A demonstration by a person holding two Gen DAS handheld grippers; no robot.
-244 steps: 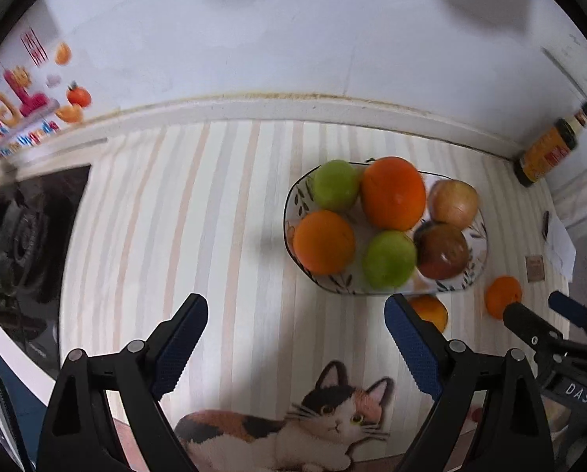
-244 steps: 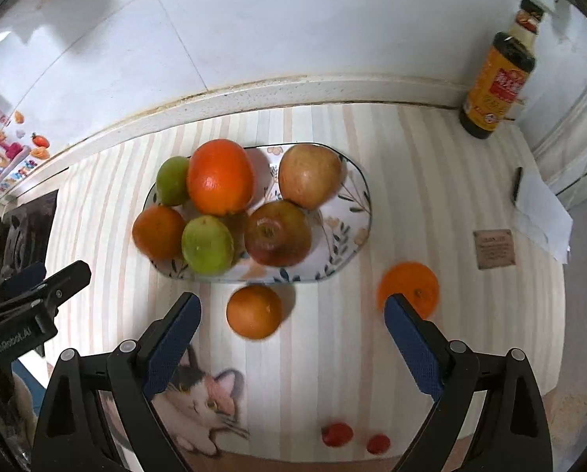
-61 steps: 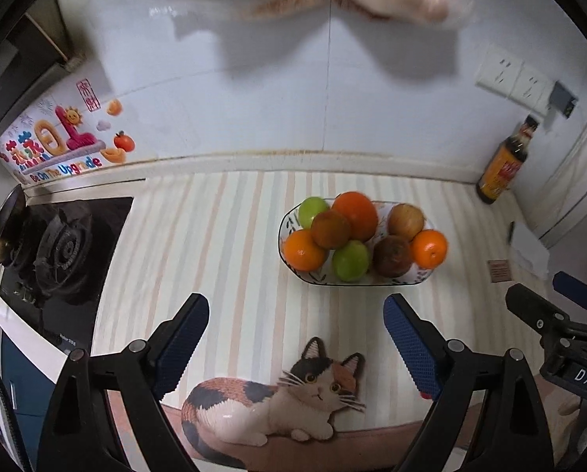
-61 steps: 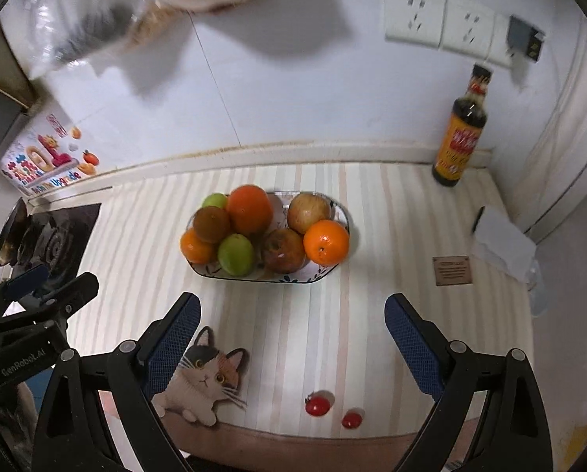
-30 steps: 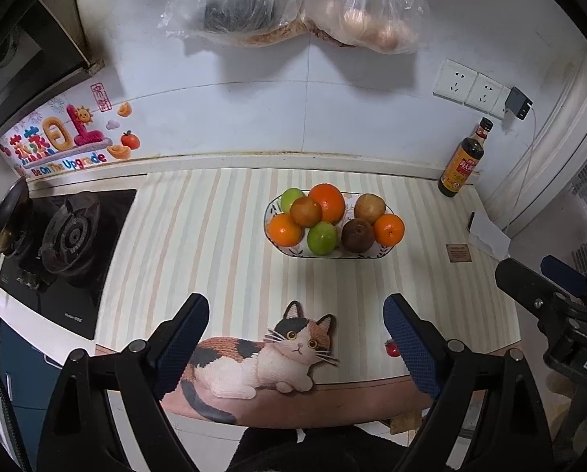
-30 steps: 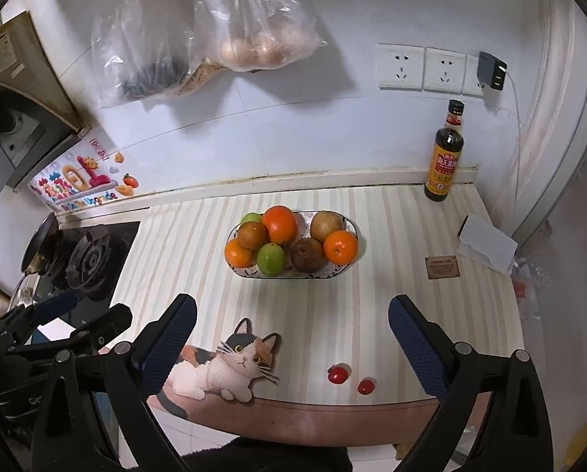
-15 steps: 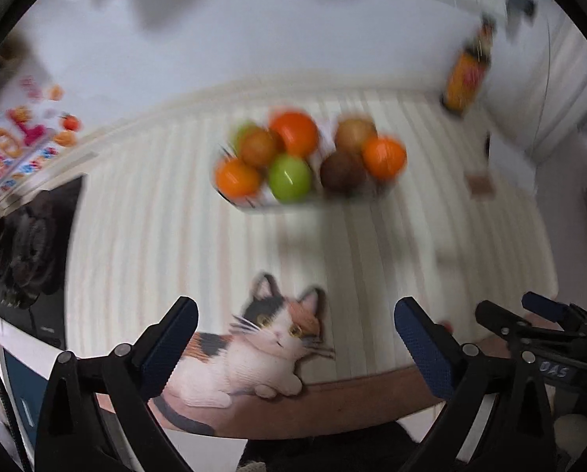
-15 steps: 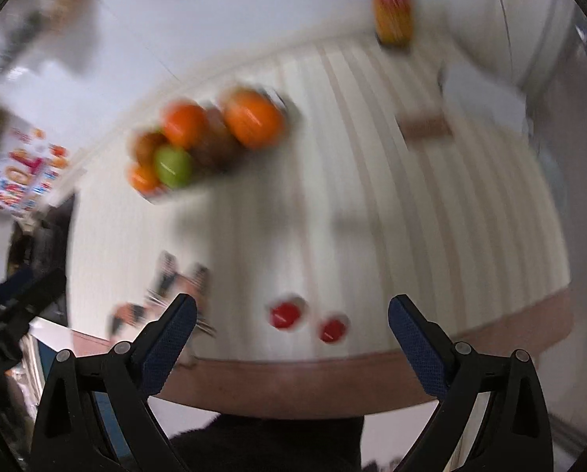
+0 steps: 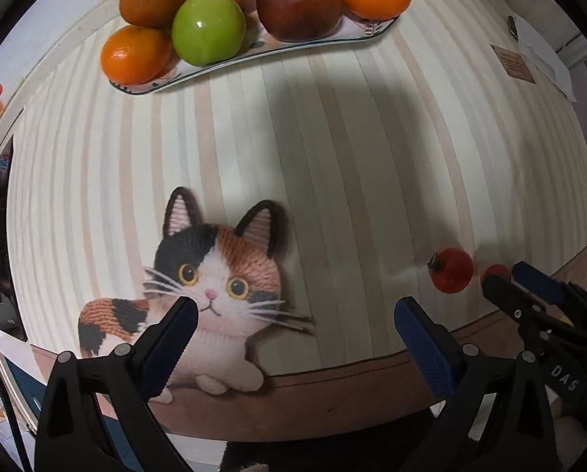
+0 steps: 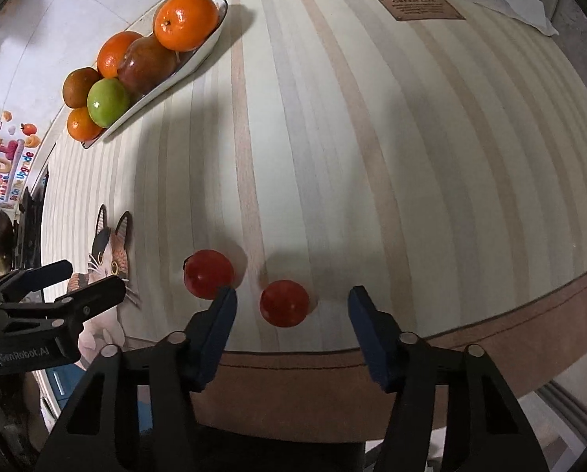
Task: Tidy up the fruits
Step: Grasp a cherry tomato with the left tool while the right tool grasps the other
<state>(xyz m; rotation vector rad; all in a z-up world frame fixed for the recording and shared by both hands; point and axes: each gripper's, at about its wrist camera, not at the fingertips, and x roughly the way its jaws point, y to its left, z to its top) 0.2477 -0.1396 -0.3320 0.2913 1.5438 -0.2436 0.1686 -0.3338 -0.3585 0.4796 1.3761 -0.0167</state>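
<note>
Right gripper (image 10: 291, 306) is pointing steeply down at the counter's near edge, jaws closing around the right tomato (image 10: 284, 303). The tomato is sitting between the fingers; gaps are showing on both sides, so the pads are not pressing yet. The left finger (image 10: 218, 314) is passing just in front of the left tomato (image 10: 208, 274), which is lying just beside the first, apart from it.

Left gripper (image 9: 293, 328) is hanging fully spread over the cat picture (image 9: 199, 295) on the counter, nothing between its jaws. In its view the two tomatoes are sitting off to the right, one (image 9: 450, 270) clear, the other (image 9: 497, 271) half hidden behind the right gripper.

The plate (image 10: 193, 61) is standing well apart toward the wall, already piled with oranges, apples and a green fruit.

Step in hand, as I read it: picking up the right tomato, one of two fruits not yet on the plate.

Next move is calling for a gentle pinch, since the tomato looks small, round and soft and may roll off the edge or bruise. Then a lift clear of its neighbour and a carry to the plate, where free room is looking scarce.
</note>
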